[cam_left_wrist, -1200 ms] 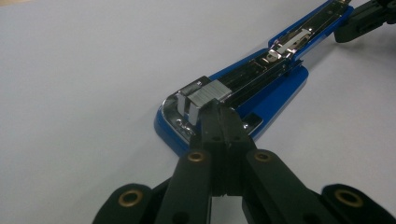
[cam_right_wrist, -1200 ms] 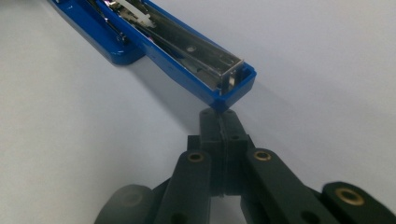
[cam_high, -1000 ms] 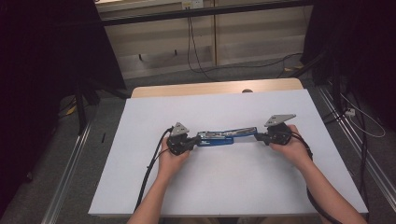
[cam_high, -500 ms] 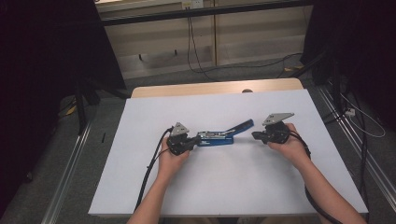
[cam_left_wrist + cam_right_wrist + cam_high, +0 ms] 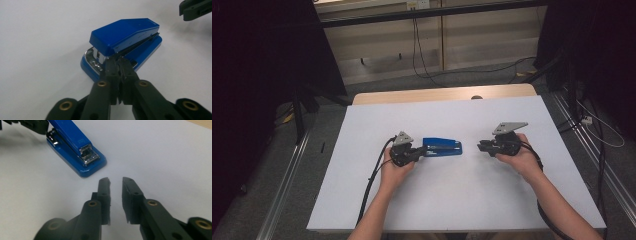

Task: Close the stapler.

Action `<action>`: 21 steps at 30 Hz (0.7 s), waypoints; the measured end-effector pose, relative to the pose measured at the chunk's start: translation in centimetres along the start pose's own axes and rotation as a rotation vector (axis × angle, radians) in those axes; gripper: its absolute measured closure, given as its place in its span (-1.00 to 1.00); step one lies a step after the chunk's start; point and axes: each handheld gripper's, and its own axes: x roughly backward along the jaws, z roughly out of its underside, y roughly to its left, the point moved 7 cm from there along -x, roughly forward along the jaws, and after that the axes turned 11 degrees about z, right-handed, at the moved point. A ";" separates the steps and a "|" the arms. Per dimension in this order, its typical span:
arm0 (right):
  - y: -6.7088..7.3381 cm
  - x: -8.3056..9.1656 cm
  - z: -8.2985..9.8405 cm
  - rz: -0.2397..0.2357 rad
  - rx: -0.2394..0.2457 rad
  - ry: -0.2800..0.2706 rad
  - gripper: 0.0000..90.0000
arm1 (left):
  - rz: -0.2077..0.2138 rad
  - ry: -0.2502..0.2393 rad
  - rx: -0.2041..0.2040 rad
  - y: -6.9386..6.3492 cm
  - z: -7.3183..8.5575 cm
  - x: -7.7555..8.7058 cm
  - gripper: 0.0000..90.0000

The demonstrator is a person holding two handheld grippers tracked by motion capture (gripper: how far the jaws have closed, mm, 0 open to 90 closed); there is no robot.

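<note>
a blue stapler point(image 5: 442, 148) is lying flat near the middle of the white tabletop point(image 5: 462, 200), its length running from nine to three o'clock. the left tool point(image 5: 418, 152) is sitting at the stapler's nine o'clock end, its tips touching that end, with the person's left hand point(image 5: 393, 170) wrapping the body and a black cable trailing off toward seven o'clock. the right tool point(image 5: 480, 146) is resting at three o'clock of the stapler, clear of it with bare white surface between, pointing back toward nine o'clock. its jaws have just been opening and nothing is lying between them. the right hand point(image 5: 517, 157) is gripping it from five o'clock. a strip of pale wood point(image 5: 412, 95) is showing along the tabletop's twelve o'clock edge.
</note>
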 end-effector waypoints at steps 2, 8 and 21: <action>0.1 0.3 0.0 0.000 -0.022 -0.010 0.54 | 0.007 -0.008 0.000 -0.3 -0.2 0.2 0.82; 0.4 1.4 0.2 0.001 -0.033 -0.028 0.24 | 0.023 -0.032 0.011 -1.0 -0.5 1.0 0.57; 0.9 3.3 0.6 0.008 -0.065 -0.066 -0.28 | 0.017 -0.053 0.007 -1.9 -0.5 3.2 -0.15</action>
